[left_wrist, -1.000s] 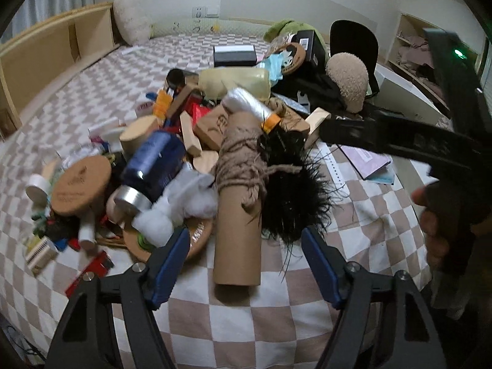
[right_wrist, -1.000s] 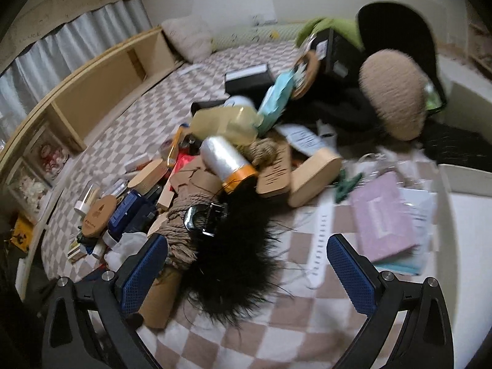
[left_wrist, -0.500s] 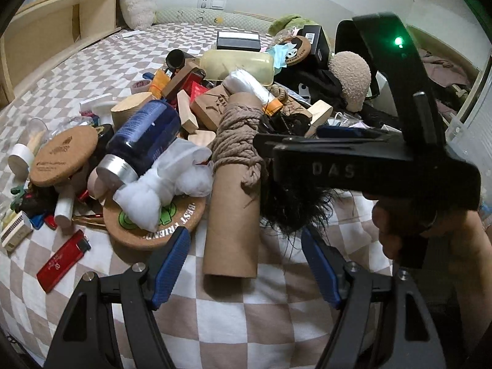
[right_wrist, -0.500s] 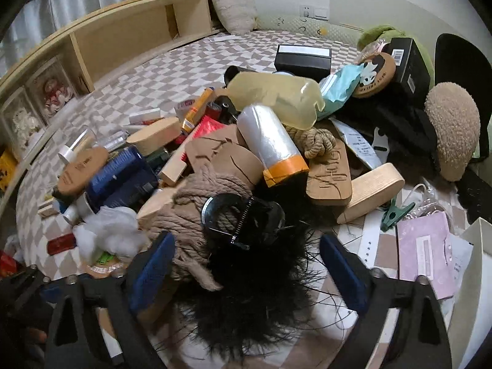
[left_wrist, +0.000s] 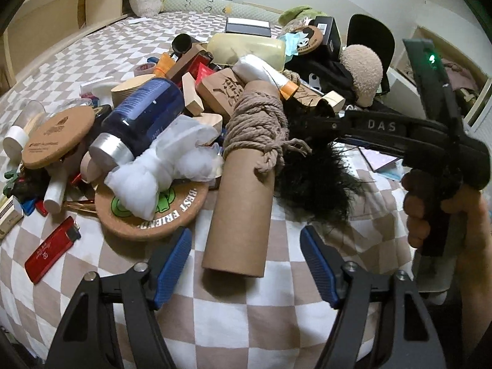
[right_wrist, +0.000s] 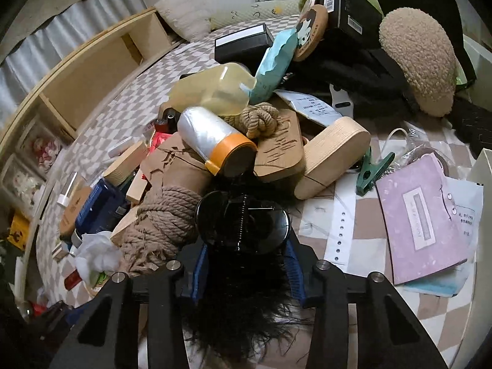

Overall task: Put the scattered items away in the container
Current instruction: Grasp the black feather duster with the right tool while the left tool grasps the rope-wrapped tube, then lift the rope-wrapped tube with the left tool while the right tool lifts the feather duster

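Note:
A heap of items lies on a checkered bed. A cardboard tube wound with rope lies in front of my left gripper, which is open and empty, its blue pads either side of the tube's near end. My right gripper has closed around a black feathery hair clip, its pads pressing both sides; the feathers hang below. In the left wrist view the right gripper's body reaches over the black feathers.
A blue bottle, white wadding, cork coasters, a red lighter, a plastic film roll, wooden blocks, a green clip, a purple booklet and a plush hat surround it. A white box edge stands at right.
My right gripper moved down onto the black feathery clip and closed its fingers on it. My left gripper stayed open before the rope tube, drawing slightly closer.

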